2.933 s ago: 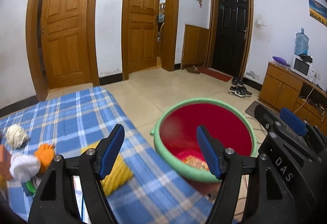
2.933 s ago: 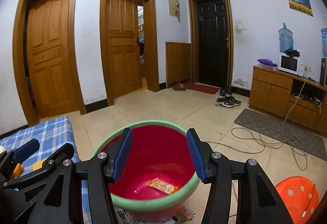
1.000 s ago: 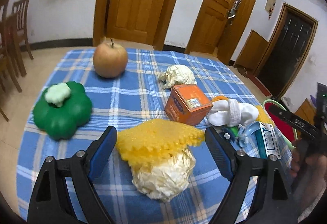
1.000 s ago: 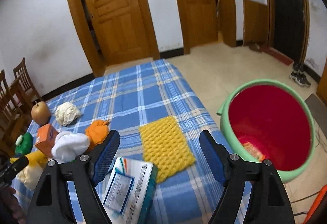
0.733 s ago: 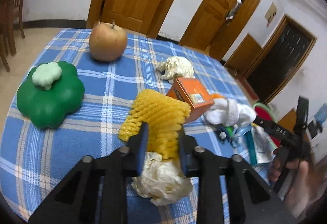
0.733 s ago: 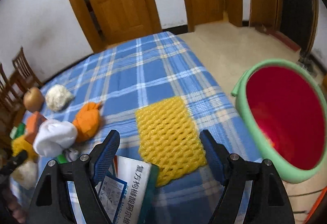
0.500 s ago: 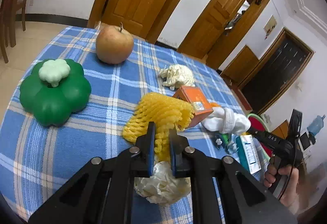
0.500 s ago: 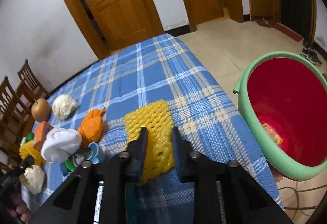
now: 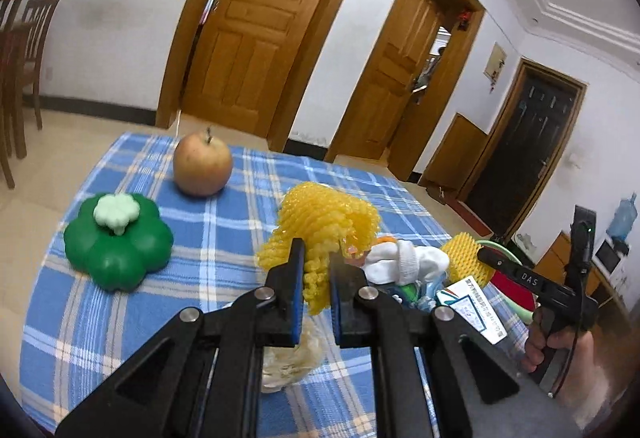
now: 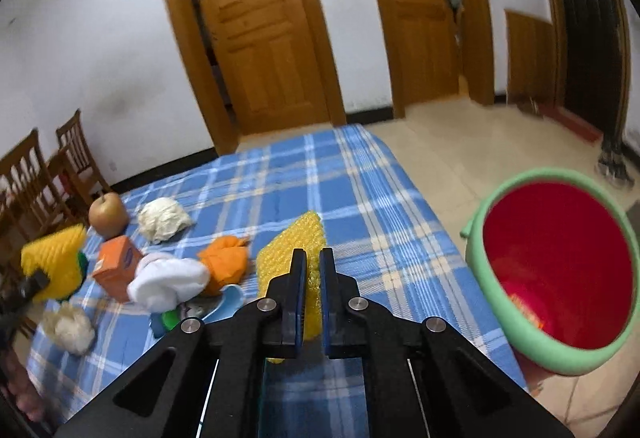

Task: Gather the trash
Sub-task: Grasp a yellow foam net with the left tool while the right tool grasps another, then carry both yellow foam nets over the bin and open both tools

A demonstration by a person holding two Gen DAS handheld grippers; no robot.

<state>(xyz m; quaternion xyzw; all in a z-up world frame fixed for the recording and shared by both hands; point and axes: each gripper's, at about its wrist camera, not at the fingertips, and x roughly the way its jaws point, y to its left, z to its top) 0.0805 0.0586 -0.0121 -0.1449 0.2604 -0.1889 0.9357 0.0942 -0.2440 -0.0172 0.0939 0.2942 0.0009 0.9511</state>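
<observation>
Yellow foam netting (image 9: 326, 226) was clenched in the left tool (image 9: 316, 290), lifted above the blue plaid table (image 9: 224, 222), with a crumpled tissue (image 9: 290, 358) beneath and an apple (image 9: 203, 163) beyond.

In the right wrist view, the right tool (image 10: 313, 292), whose jaws had just been closing, pinched a second yellow foam net (image 10: 290, 252) above the table's near edge, the red bin (image 10: 556, 270) standing to its right on the floor.

One yellow foam net (image 9: 324, 234) is pinched and crumpled between the left claw's (image 9: 316, 278) pads, bulging above them. A second yellow net (image 10: 298, 258) stands folded in the right claw (image 10: 313, 278). The red bin (image 10: 556, 270) with green rim is to its right, open.
</observation>
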